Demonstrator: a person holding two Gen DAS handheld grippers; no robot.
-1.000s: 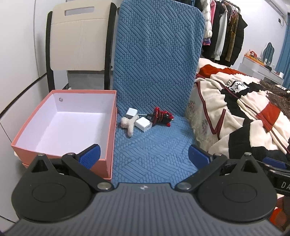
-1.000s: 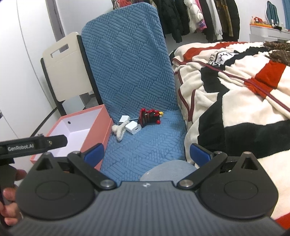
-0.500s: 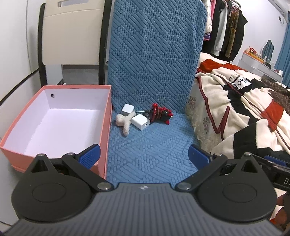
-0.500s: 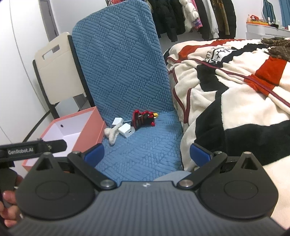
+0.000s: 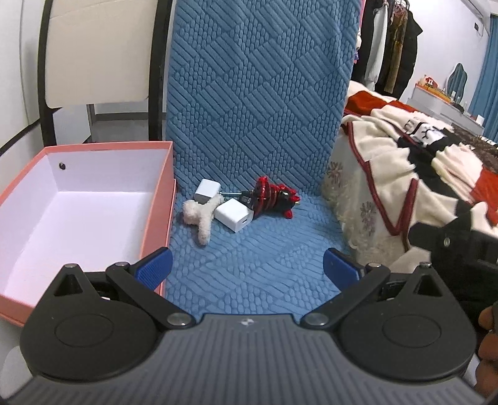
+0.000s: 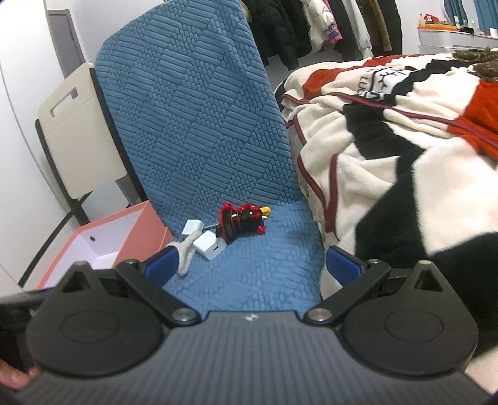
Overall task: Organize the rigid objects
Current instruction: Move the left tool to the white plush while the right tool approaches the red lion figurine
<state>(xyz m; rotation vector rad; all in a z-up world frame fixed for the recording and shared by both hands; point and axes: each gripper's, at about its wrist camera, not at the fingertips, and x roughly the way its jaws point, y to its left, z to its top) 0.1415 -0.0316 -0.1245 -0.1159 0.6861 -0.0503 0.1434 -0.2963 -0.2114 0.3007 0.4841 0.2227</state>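
On the blue quilted seat (image 5: 249, 264) lie two white charger cubes (image 5: 233, 215) (image 5: 207, 190), a cream plush bone (image 5: 199, 219) and a red and black spring part (image 5: 270, 196). They also show in the right wrist view: nearer charger (image 6: 210, 246), spring part (image 6: 241, 219), plush bone (image 6: 185, 255). An open pink box (image 5: 77, 212) with a white, empty inside stands left of the seat. My left gripper (image 5: 247, 268) is open and empty, short of the pile. My right gripper (image 6: 250, 264) is open and empty, also short of the pile.
The blue cushion's backrest (image 5: 255, 93) rises behind the pile. A beige chair back (image 5: 99, 53) stands behind the box. A bed with a cream, black and red blanket (image 6: 404, 131) borders the seat on the right. Clothes (image 6: 311, 28) hang at the back.
Both grippers have moved forward toward the seat and the pile, which looks larger now. Nothing on the seat has moved. Both stay open.
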